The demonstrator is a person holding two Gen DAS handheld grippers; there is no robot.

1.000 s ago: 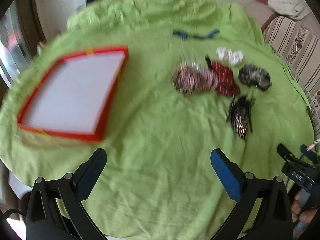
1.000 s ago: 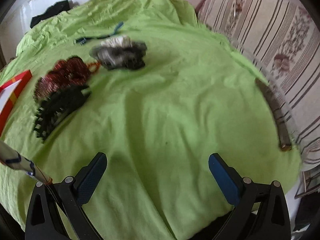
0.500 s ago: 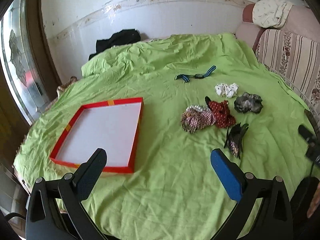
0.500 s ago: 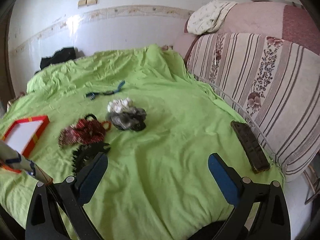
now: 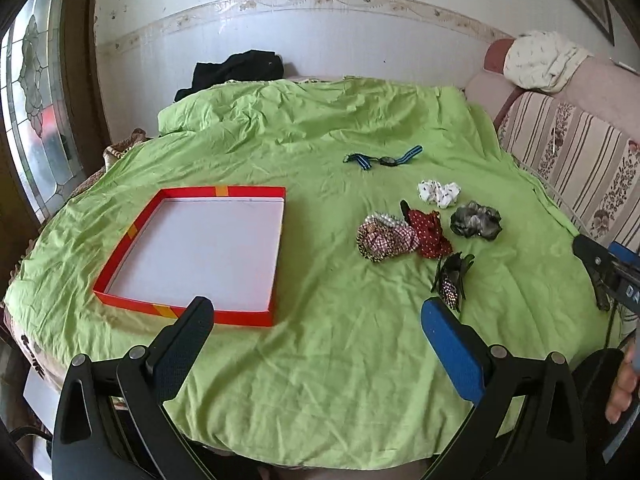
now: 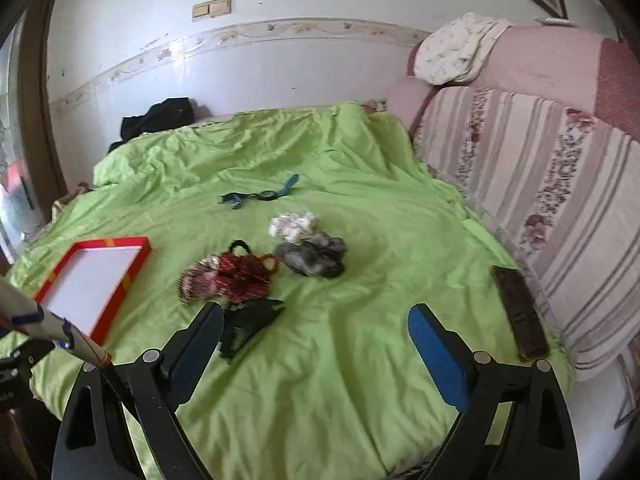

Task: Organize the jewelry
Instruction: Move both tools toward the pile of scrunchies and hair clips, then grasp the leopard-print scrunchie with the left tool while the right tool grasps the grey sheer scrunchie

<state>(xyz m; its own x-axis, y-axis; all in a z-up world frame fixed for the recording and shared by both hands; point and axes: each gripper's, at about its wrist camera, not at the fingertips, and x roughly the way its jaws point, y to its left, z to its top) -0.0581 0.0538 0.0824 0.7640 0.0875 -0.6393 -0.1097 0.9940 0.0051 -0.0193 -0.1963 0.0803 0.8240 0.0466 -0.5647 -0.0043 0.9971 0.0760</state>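
A shallow red box lid with a white inside [image 5: 200, 248] [image 6: 94, 280] lies on the green cloth at the left. To its right lie several hair accessories: a checked scrunchie [image 5: 384, 236], a red dotted one [image 5: 430, 230] [image 6: 240, 272], a grey one [image 5: 476, 220] [image 6: 312, 258], a white one [image 5: 439, 193] [image 6: 294, 224], a black claw clip [image 5: 452, 276] [image 6: 250, 324] and a blue strap [image 5: 382, 159] [image 6: 260, 194]. My left gripper [image 5: 316, 344] is open and empty, above the cloth's near part. My right gripper [image 6: 316, 352] is open and empty, near the claw clip.
A striped sofa [image 6: 540, 200] runs along the right, with a dark remote-like bar [image 6: 520, 312] at its foot. Black clothing [image 5: 236, 72] lies at the far edge by the wall. A glass door [image 5: 36, 120] stands at the left.
Both views have pulled back and tilted up from the cloth, so the wall and sofa now show. Both grippers stayed open. The items on the cloth have not moved.
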